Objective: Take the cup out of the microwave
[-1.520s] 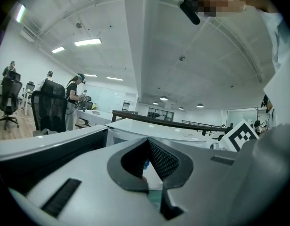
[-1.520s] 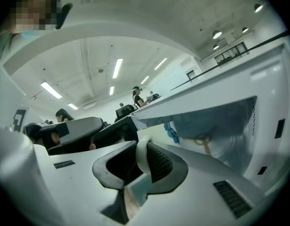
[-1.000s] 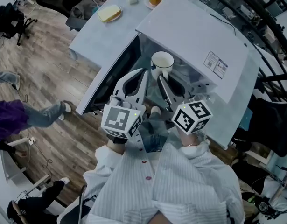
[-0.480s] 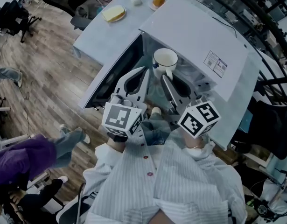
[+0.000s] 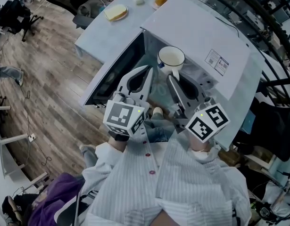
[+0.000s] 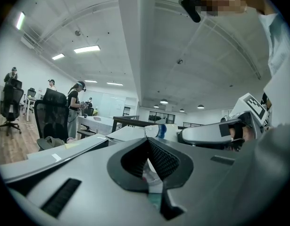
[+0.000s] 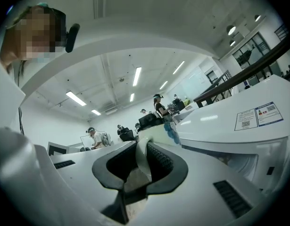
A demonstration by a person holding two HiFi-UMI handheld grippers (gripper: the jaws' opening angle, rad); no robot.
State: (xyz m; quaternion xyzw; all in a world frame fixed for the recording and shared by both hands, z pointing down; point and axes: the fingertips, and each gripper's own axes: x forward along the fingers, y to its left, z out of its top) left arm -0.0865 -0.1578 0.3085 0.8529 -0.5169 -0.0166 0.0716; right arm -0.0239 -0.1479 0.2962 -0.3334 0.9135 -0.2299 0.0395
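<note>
Honestly nothing here is readable. The only real label is a white sticker [image 5: 216, 61] on top of the microwave [image 5: 201, 27], near its right edge. The right gripper view shows the sticker [image 7: 258, 115] as two panels with QR-style squares and a few lines of print, all too tiny to make out. In front of the microwave, the left cube [image 5: 122, 119] and right cube [image 5: 207, 122] carry black-and-white square markers, just patterns, no letters or numbers.
</note>
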